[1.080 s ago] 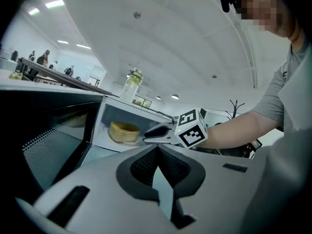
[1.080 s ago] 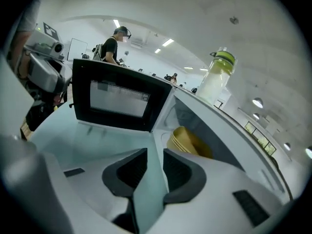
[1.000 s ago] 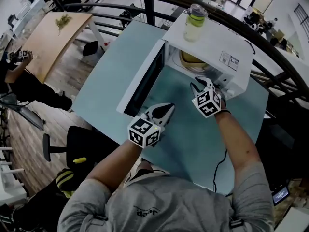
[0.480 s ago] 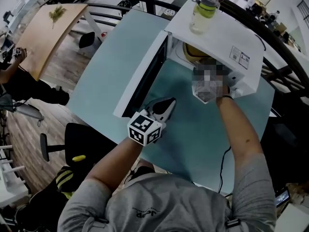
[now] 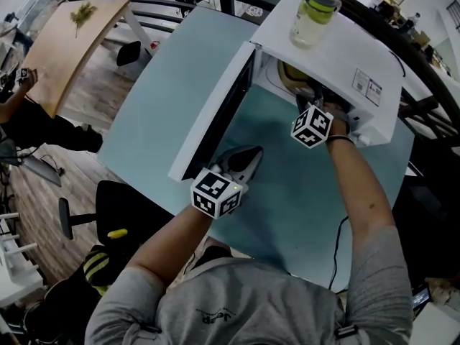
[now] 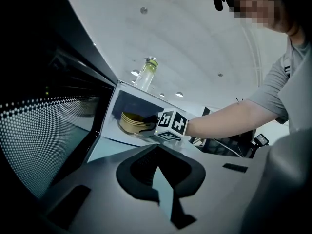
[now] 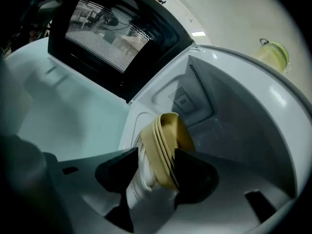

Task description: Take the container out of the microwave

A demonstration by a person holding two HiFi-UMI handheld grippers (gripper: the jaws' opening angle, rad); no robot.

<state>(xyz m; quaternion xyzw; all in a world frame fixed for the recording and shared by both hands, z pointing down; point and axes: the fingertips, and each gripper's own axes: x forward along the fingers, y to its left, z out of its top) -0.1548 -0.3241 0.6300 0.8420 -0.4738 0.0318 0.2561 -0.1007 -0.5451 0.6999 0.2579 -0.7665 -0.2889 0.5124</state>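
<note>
The white microwave stands on the teal table with its door swung open to the left. Inside sits the container, white with a tan lid; it also shows in the left gripper view as a tan stack. My right gripper reaches into the cavity. Its jaws have just been opening and now stand wide, one on each side of the container's rim. My left gripper hovers over the table in front of the door, shut and empty.
A bottle of yellowish liquid stands on top of the microwave. The teal table stretches towards me. A black cable runs off its near edge. A black chair and a wooden table are at the left.
My right gripper has moved forward into the microwave and rolled, so its marker cube faces differently. Its jaws now straddle the container. The left gripper has sunk slightly.
</note>
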